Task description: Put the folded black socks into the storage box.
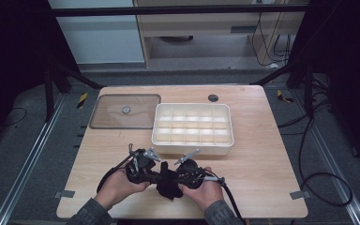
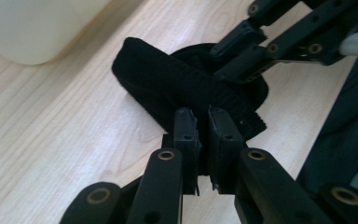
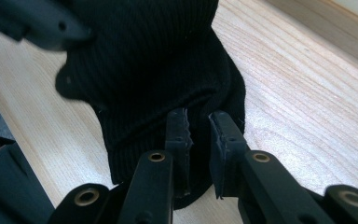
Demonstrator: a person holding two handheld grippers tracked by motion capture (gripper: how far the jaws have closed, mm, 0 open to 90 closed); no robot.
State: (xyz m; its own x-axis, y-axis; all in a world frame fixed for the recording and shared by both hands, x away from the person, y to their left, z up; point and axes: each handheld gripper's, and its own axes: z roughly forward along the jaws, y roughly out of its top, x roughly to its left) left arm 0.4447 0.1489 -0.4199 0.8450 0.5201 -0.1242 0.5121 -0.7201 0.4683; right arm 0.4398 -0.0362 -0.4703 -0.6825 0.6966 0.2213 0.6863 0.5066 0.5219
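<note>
While the black sock (image 1: 168, 183) is held bunched just above the table (image 1: 262, 187) near its front edge, it is pinched from either side by the left gripper (image 2: 201, 122) and right gripper (image 3: 199, 125), the compartment tray (image 1: 192, 125) lying beyond.

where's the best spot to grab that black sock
Grip the black sock at its ribbed cuff edge, coming in level from the person's side. The fabric bunches into a thick fold there that narrow jaws can pinch, as the left gripper and right gripper do now.
</note>
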